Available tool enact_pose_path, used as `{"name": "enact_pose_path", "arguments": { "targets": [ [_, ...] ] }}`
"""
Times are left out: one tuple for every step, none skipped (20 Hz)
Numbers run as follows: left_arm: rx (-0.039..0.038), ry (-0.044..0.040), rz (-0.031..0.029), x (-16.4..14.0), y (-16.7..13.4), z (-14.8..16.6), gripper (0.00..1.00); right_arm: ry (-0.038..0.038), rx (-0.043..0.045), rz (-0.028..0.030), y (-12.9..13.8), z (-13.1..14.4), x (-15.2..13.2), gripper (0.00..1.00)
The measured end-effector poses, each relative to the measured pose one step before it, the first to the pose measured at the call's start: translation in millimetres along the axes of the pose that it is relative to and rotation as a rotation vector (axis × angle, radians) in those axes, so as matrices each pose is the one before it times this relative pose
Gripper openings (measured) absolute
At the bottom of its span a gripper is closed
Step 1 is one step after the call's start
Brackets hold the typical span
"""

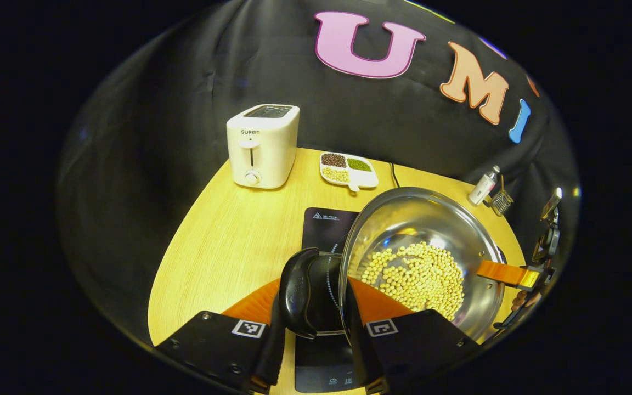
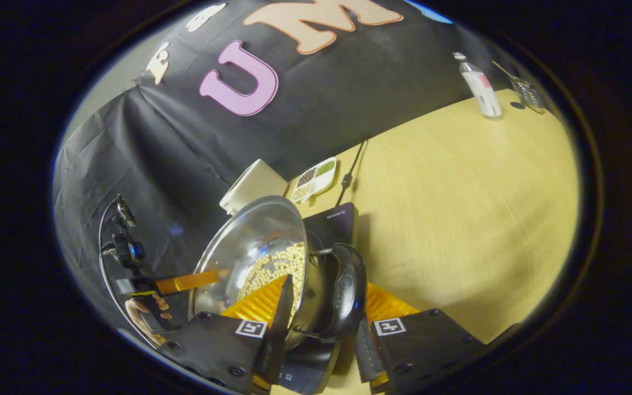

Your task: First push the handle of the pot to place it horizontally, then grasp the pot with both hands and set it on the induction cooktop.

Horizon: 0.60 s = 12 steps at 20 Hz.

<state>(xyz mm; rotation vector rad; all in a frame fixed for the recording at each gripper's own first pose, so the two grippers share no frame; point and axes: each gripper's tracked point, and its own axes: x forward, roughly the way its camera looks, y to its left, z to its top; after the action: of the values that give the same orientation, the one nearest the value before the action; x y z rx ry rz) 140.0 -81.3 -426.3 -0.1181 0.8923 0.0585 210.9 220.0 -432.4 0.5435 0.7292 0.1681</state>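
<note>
The stainless steel pot (image 1: pixel 436 241) is held between the two grippers above the near part of the wooden table (image 1: pixel 228 247), over the black induction cooktop (image 1: pixel 324 222). It is partly filled with pale yellow soybeans (image 1: pixel 415 277). Whether its base touches the cooktop cannot be told.

In the left gripper view, the left gripper (image 1: pixel 316 351) is closed on the pot's black left handle (image 1: pixel 302 291): one finger lies against the handle's outer side and the other stands at the pot's rim, so the handle and the wall are clamped between them. Across the pot, the right gripper (image 1: pixel 505 272) is seen at the right rim.

In the right gripper view, the right gripper (image 2: pixel 321 334) is narrowed around the pot's black right handle (image 2: pixel 343 291); one finger reaches inside the rim over the soybeans and the other is set beside the handle's outer side. The left gripper (image 2: pixel 187 282) is seen at the opposite rim, with a hand (image 2: pixel 146 312) behind it.

At the far left of the table a white toaster (image 1: pixel 262 145) stands upright. Just right of it a white divided dish (image 1: pixel 348 169) holds dark, green and pale grains in separate compartments. At the far right a small white bottle (image 1: pixel 483 186) stands beside a small wire utensil (image 1: pixel 501 202). A black cable (image 1: pixel 394 174) runs from behind the pot toward the wall.
</note>
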Motion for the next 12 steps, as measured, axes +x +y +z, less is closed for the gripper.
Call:
{"name": "enact_pose_path", "arguments": {
  "targets": [
    [-0.00511, 0.00088, 0.00323, 2.82, 0.77, -1.36, 0.52, -0.00936, 0.00506, 0.00319, 2.45, 2.07, 2.66, 0.50],
    [-0.00341, 0.00580, -0.00088, 3.60, -0.13, -1.11, 0.53, -0.00901, 0.00175, 0.00326, 2.24, 1.69, 2.74, 0.50],
    [-0.00762, 0.00727, -0.00301, -1.14, 0.66, -0.77, 0.53, -0.00905, -0.00032, 0.00274, 2.09, 2.27, 2.40, 0.50],
    [-0.00162, -0.03026, -0.00187, 0.76, 1.38, 3.86, 0.55, -0.00678, -0.00523, -0.00016, 0.35, 0.55, 2.22, 0.50],
    [0.00361, 0.00161, 0.00611, 1.55, 1.69, -1.35, 0.55, 0.00141, 0.00063, 0.00361, 1.16, -1.01, 1.58, 0.50],
    [0.00153, 0.00120, 0.00567, -2.38, 0.01, -2.26, 0.56, -0.00171, 0.00647, 0.00884, 2.03, 0.16, 0.07, 0.50],
    [0.00248, -0.01602, -0.00171, -0.98, -0.73, 3.73, 0.58, -0.00327, 0.00232, 0.00460, 0.48, 1.24, 1.13, 0.51],
    [-0.00344, -0.00992, 0.00036, 1.97, 0.93, -0.34, 0.59, -0.00198, 0.00238, 0.00469, 0.09, 0.10, 1.31, 0.50],
    [0.00268, -0.00153, 0.00076, -1.70, 0.23, -0.66, 0.59, -0.00116, 0.00228, 0.00450, 0.38, 0.38, 1.19, 0.50],
    [0.00111, -0.00880, 0.00115, 0.04, 0.75, 0.33, 0.62, -0.00078, 0.00076, 0.00346, 1.65, -0.39, 0.20, 0.50],
    [0.00083, -0.00336, 0.00103, -1.00, 0.80, 1.57, 0.61, 0.00058, 0.00095, 0.00260, 0.04, 0.33, 0.47, 0.50],
    [0.00011, 0.00008, 0.00042, 0.68, -0.46, -1.19, 0.61, 0.00383, 0.00244, 0.00440, 0.53, -0.54, 0.01, 0.50]
  ]
}}
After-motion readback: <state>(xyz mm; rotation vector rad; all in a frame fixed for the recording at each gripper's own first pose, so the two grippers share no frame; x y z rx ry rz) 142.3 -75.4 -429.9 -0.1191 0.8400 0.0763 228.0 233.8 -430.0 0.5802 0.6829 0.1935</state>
